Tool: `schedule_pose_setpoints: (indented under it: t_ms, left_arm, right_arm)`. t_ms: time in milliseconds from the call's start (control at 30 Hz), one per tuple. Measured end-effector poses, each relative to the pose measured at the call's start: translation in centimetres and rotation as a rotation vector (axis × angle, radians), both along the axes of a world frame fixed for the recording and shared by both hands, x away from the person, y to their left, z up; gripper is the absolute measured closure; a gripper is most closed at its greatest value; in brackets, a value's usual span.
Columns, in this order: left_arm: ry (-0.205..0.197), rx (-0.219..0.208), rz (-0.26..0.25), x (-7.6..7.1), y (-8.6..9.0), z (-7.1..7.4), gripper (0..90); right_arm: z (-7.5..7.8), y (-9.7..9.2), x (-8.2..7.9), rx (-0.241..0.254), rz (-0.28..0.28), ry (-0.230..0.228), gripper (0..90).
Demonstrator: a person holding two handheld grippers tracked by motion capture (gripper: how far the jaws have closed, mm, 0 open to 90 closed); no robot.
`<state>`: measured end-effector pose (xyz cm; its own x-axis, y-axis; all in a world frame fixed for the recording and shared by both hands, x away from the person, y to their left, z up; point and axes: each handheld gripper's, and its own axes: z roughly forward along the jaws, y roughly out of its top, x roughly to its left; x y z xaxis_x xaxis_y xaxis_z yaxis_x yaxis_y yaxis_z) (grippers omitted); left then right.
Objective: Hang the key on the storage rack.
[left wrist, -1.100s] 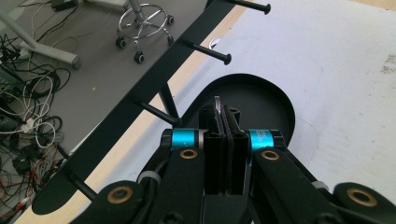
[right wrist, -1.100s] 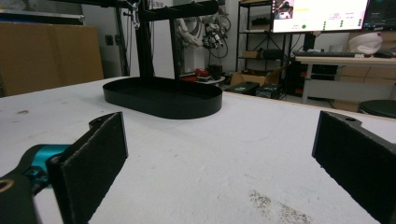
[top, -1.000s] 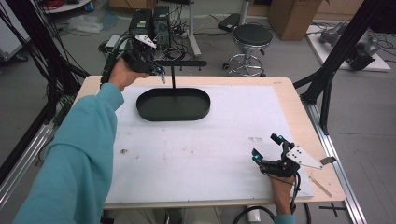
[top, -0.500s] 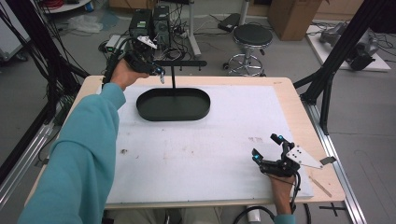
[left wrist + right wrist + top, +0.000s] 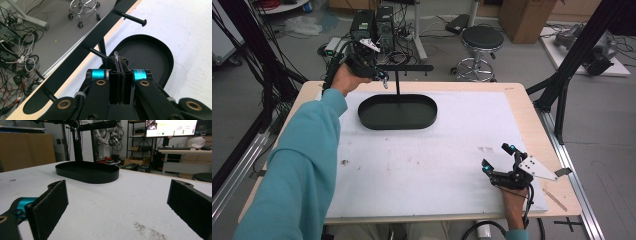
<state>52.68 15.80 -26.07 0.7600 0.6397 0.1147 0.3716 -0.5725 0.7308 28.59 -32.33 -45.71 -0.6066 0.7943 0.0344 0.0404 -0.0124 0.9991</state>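
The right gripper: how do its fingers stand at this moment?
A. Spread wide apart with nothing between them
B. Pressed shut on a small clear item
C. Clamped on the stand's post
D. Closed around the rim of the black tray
A: in the right gripper view the two padded fingers stand far apart over the bare white mat, and the right gripper rests away from the black tray.

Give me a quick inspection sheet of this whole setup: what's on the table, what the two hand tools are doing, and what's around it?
Surface: white mat on a wooden table, lightly smudged.
Job's things: black oval tray with a pegged T-stand.
Clutter: nothing seen.
Grippers: left gripper up by the stand's bar, shut on a thin clear sliver; right gripper open, low over the mat.
Cables: tangle on the floor.
Surroundings: stool, cardboard box.
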Motion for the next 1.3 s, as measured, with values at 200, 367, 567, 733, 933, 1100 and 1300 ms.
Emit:
schedule_pose_setpoints:
  t_ms: [200, 367, 567, 733, 933, 1100, 1300]
  left_arm:
    - [-0.003, -0.004, 0.011, 0.2, 0.2, -0.1, 88.2]
    - [-0.013, -0.012, 0.022, 0.4, 0.2, -0.2, 88.3]
    - [-0.014, -0.019, 0.030, 0.7, 0.2, -0.3, 88.2]
    - [-0.026, -0.025, 0.048, 0.9, 0.1, -0.5, 88.2]
    - [-0.034, -0.028, 0.068, 1.2, 0.1, -0.7, 87.8]
    - [-0.098, -0.036, 0.128, 1.2, 0.2, -0.5, 74.1]
    - [-0.182, -0.071, 0.151, 0.5, 0.6, 0.3, 49.5]
  right_arm:
    - [0.0, 0.0, 0.0, 0.000, 0.000, 0.000, 2.6]
    - [0.0, 0.0, 0.0, 0.003, -0.001, 0.003, 2.6]
    - [0.0, 0.0, 0.0, 0.003, 0.000, 0.005, 2.6]
    - [0.0, 0.0, 0.0, 0.003, 0.000, 0.006, 2.6]
    - [0.0, 0.0, 0.0, 0.000, 0.001, 0.005, 2.6]
    - [0.0, 0.0, 0.0, 0.001, 0.001, 0.006, 2.6]
    - [0.0, 0.0, 0.0, 0.005, 0.003, 0.013, 2.6]
